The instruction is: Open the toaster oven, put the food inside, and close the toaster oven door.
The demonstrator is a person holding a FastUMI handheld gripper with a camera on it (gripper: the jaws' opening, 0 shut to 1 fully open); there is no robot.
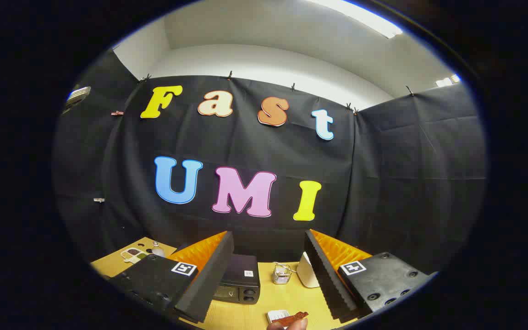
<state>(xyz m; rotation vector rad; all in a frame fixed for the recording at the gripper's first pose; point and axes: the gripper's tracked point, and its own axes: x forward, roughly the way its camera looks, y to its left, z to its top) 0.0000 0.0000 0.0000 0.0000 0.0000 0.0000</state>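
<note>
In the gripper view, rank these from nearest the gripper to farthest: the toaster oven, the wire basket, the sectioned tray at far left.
Gripper, fingers open.
1. Toaster oven: just ahead, by the left finger.
2. Wire basket: beyond, between the fingers.
3. Sectioned tray: farthest, beyond the left finger.

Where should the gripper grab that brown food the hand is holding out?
Best guess: grab the free end of the food, the tip poking out past the person's fingertips. It is a thin flat strip, so come from the toaster oven side and pinch its flat faces. The gripper is open, its fingers well above the table, with nothing between them.
</note>
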